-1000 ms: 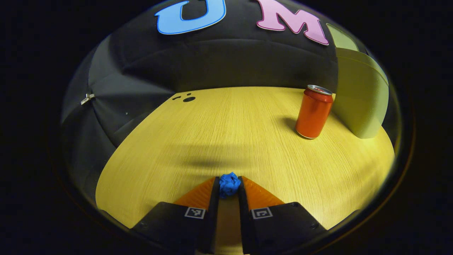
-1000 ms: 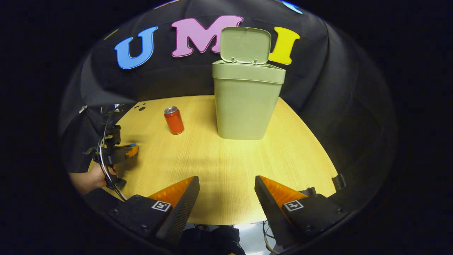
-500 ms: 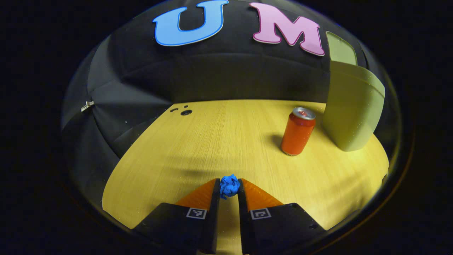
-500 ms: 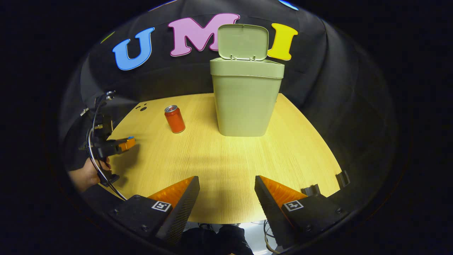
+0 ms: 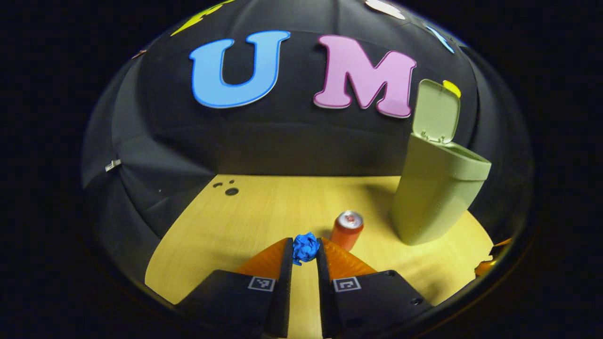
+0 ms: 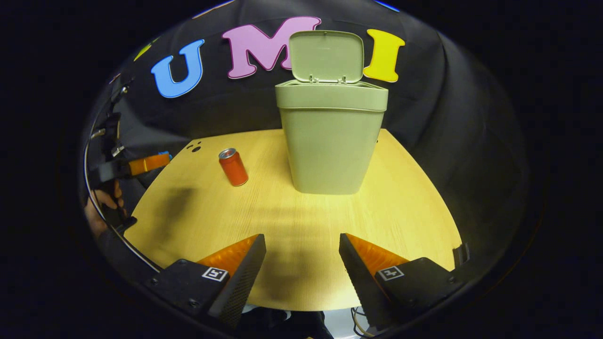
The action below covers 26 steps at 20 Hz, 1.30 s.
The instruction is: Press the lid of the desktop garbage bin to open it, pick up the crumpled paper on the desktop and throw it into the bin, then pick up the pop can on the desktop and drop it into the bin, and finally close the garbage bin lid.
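Because the left gripper (image 5: 305, 249) pinches the blue paper ball (image 5: 305, 247) only at its tips, high above the surface (image 6: 292, 221), the ball may slip before reaching the open bin (image 6: 330, 136). The right gripper (image 6: 301, 256) waits wide open, empty, near the can (image 6: 233, 167).

The left gripper (image 5: 304, 249) has risen well above the table (image 5: 245, 216), carrying the crumpled paper (image 5: 305, 247) up with it. From the right gripper view it now hangs higher (image 6: 160, 157) relative to the pop can (image 6: 233, 167), level with the table's far edge.
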{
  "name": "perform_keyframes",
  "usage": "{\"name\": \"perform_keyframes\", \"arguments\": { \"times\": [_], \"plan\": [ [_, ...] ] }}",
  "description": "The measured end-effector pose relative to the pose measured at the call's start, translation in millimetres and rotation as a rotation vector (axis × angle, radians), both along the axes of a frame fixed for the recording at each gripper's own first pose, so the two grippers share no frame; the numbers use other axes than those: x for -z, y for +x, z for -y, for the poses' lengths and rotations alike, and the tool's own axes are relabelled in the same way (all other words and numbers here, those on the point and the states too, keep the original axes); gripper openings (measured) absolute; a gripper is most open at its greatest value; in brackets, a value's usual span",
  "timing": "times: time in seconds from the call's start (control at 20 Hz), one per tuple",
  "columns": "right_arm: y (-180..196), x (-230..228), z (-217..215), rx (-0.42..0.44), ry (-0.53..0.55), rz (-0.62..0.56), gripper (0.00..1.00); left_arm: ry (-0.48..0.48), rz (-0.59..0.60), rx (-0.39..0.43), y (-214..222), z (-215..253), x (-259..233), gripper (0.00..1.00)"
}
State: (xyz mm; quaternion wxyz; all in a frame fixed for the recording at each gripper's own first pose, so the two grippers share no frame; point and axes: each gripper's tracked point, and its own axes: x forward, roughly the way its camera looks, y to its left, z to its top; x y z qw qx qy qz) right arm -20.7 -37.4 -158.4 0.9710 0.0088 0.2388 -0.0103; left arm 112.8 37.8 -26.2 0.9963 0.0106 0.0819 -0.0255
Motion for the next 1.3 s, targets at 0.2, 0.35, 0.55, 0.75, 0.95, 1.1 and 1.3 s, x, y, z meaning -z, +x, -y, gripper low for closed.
{"name": "perform_keyframes", "arguments": {
  "times": [0.2, 0.35, 0.55, 0.75, 0.95, 1.1, 1.3],
  "plan": [
    [19.5, -8.3, 14.1, 0.014, 0.038, 0.021, 0.99, 0.022, 0.080, 0.108, 2.1, 53.9, -54.7, 0.27],
    [29.9, -17.3, 25.5, 0.025, 0.059, 0.045, 1.00, 0.018, 0.127, 0.198, 10.5, 103.9, -87.8, 0.27],
    [39.3, -27.3, 38.7, 0.040, 0.075, 0.073, 0.99, 0.039, 0.163, 0.331, 25.2, 173.3, -115.7, 0.30],
    [42.7, -29.7, 52.5, 0.056, 0.082, 0.083, 0.99, 0.084, 0.184, 0.438, 38.3, 230.2, -127.1, 0.30],
    [43.4, -27.8, 68.7, 0.085, 0.096, 0.083, 0.99, 0.118, 0.177, 0.504, 54.6, 271.6, -124.8, 0.30],
    [40.3, -20.7, 79.3, 0.114, 0.119, 0.065, 0.99, 0.148, 0.164, 0.534, 65.9, 292.6, -119.3, 0.30],
    [33.0, -8.7, 85.8, 0.129, 0.142, 0.036, 0.99, 0.136, 0.116, 0.537, 74.2, 305.1, -107.7, 0.37]
  ]
}}
